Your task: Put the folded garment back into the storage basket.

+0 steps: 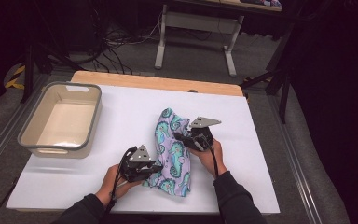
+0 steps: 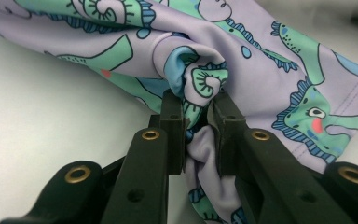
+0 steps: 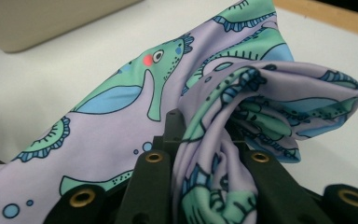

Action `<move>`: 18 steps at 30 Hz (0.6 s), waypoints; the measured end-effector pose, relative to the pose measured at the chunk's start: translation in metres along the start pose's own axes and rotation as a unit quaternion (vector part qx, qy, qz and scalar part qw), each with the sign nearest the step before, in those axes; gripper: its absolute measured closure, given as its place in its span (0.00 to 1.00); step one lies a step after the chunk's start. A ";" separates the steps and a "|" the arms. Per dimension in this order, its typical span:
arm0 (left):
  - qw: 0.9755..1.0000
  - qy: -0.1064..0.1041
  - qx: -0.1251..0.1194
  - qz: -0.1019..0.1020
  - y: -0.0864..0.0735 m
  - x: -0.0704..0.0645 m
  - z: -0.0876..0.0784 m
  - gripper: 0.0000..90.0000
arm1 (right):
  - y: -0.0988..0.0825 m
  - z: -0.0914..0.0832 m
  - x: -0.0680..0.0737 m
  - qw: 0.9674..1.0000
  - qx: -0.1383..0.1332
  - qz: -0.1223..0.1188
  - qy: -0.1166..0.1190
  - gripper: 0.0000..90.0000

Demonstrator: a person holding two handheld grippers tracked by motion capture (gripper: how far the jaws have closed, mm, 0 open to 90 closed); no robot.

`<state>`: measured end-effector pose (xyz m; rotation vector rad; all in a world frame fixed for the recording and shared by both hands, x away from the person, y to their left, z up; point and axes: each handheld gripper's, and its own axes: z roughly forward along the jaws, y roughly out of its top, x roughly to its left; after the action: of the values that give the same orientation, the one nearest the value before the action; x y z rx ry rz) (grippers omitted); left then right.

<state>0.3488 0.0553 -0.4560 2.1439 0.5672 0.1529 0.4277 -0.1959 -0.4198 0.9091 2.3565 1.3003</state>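
Jaws of both the left gripper (image 1: 154, 166) and right gripper (image 1: 181, 137) clamped on bunched seahorse-print cloth (image 1: 171, 151) at frame centre; grasp step done, next likely lift toward bin (image 1: 87, 122) at left.

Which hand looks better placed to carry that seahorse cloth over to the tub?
Probably the left. The left hand-held gripper pinches the cloth on the side nearer the tub; the right hand-held gripper, also clamped on it, is farther off.
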 end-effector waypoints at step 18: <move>0.999 0.025 -0.018 0.023 0.005 0.016 -0.037 0.87 | 0.040 -0.009 0.021 0.998 -0.054 -0.027 -0.007 0.88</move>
<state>0.3534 0.0870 -0.4310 2.1235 0.5406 0.2403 0.4220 -0.1726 -0.3807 0.8140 2.2586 1.3808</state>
